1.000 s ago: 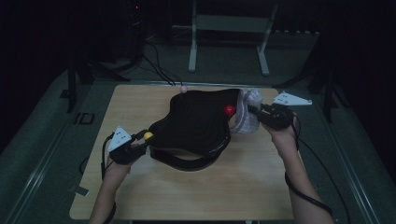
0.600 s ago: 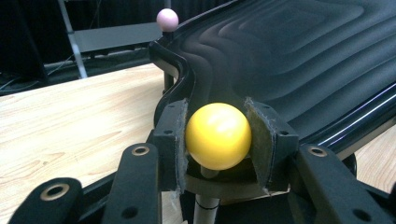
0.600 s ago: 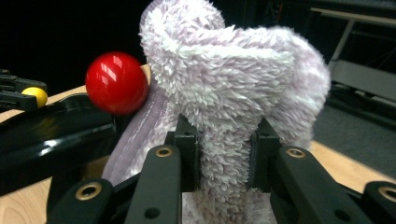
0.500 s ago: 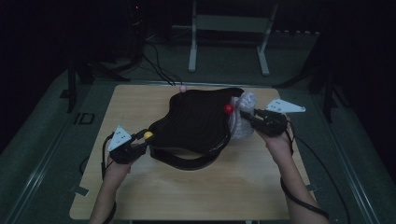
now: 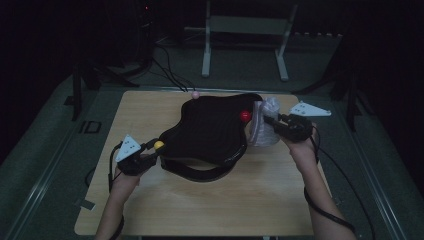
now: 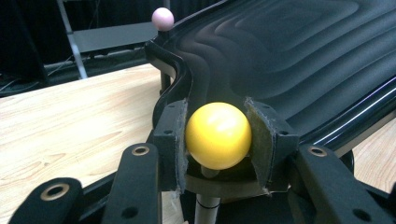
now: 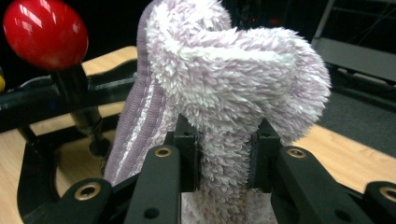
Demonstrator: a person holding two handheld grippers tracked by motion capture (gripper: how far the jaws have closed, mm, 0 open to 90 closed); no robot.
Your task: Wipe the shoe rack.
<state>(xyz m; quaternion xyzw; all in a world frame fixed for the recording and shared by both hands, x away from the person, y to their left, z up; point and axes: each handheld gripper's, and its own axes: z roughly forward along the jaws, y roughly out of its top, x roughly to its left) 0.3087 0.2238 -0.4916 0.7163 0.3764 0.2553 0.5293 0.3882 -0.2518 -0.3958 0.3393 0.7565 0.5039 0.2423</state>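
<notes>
Left gripper (image 6: 218, 140) clamps the yellow knob (image 6: 218, 135); right gripper (image 7: 223, 158) pinches the cloth (image 7: 233, 93) beside the tray (image 5: 210, 130), wiping seemingly not started.

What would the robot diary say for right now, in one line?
left gripper: shut on yellow ball knob | right gripper: shut on fluffy lilac cloth | black tray: on table

Both forearms reach forward, left gripper (image 5: 150, 148) and right gripper (image 5: 272, 121) jaws clamped.
</notes>
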